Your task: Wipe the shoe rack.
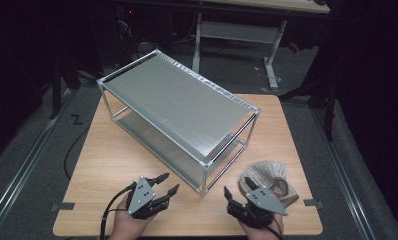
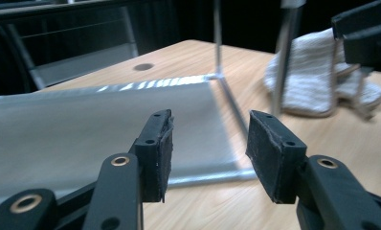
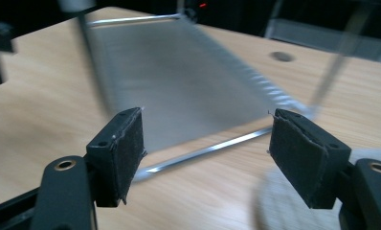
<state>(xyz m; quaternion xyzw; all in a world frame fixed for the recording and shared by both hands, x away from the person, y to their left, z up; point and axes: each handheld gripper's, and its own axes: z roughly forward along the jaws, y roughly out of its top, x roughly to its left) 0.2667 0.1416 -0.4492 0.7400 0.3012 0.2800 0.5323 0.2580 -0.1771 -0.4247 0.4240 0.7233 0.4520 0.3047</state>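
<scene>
A two-tier metal rack [image 1: 179, 112] stands diagonally across the tabletop [image 1: 112, 165]. A knitted beanie [image 1: 267, 179] lies flat at the rack's near right corner, just ahead of the right gripper [image 1: 237, 192], fingers wide and empty. The left gripper [image 1: 167, 184] likewise holds nothing, fingers parted. Risk: a hasty reach could strike the rack's corner post [image 1: 204, 177].
</scene>
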